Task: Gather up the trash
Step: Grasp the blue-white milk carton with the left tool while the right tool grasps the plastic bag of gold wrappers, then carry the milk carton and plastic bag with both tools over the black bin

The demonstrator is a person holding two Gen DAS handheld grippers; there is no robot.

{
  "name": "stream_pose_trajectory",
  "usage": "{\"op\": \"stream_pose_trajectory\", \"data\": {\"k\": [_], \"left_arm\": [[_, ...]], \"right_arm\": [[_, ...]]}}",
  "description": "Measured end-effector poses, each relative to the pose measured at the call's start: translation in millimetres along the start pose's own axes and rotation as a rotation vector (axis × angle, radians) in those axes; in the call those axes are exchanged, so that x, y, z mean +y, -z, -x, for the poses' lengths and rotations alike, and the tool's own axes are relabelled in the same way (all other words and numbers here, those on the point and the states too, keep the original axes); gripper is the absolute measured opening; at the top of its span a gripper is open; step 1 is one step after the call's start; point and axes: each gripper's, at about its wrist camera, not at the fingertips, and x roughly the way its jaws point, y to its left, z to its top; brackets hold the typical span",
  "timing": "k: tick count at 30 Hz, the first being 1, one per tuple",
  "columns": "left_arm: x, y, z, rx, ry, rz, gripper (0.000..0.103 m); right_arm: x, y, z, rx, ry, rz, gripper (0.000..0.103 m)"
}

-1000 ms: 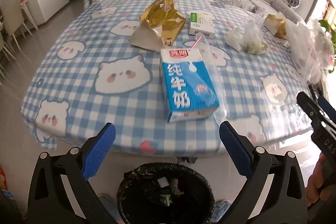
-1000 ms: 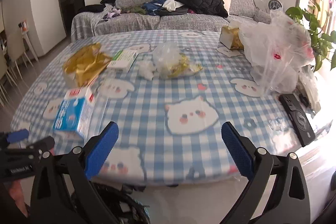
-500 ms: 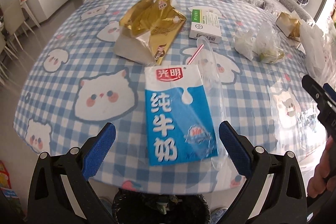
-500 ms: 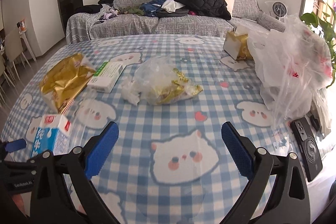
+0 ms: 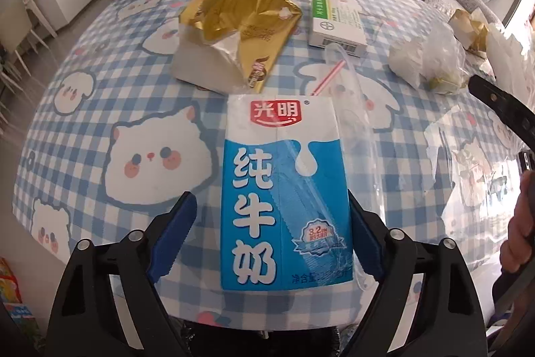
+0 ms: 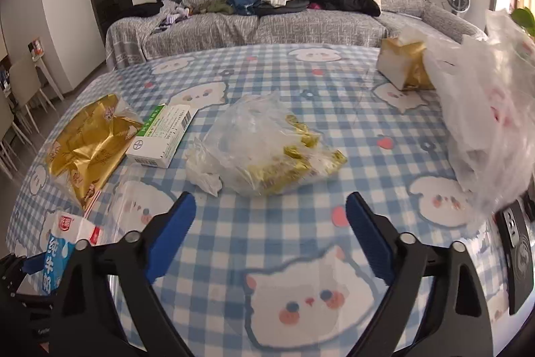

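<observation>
The blue and white milk carton [image 5: 284,196] lies flat near the counter's [image 5: 100,109] front edge, a pink straw [image 5: 329,77] at its top. The left hand-held gripper [image 5: 271,240] straddles it, jaws apart and just narrowing; the right pad meets the carton's edge, the left stands clear. Beyond lie a gold wrapper [image 5: 240,19] and a small white box [image 5: 336,22]. The right hand-held gripper [image 6: 271,233], also narrowing yet apart, hovers before a clear bag of scraps [image 6: 267,149] with nothing between its jaws
</observation>
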Motion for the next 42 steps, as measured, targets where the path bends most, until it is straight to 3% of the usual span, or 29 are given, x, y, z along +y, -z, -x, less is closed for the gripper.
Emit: {"op": "stream_pose_trajectory", "data": {"k": [6, 16, 28, 36, 42], "left_arm": [[5.8, -5.6, -7.6, 0.028, 0.020, -0.006, 0.064], [7.6, -23.3, -7.8, 0.013, 0.028, -0.039, 0.063], [8.3, -27.5, 5.7, -0.011, 0.039, -0.054, 0.063], [12.1, -19.3, 10.9, -0.016, 0.044, -0.046, 0.063], [16.4, -9.5, 14.3, -0.020, 0.059, -0.032, 0.063]], "right_arm": [[8.8, -19.5, -16.2, 0.012, 0.000, 0.015, 0.084], [0.1, -30.9, -61.3, 0.110, -0.018, -0.060, 0.084], [-10.0, -33.2, -76.2, 0.151, -0.045, -0.145, 0.060], [-22.1, -27.9, -70.9, 0.134, -0.087, -0.199, 0.033], [-20.6, -21.8, -53.0, 0.113, -0.071, -0.194, 0.031]]}}
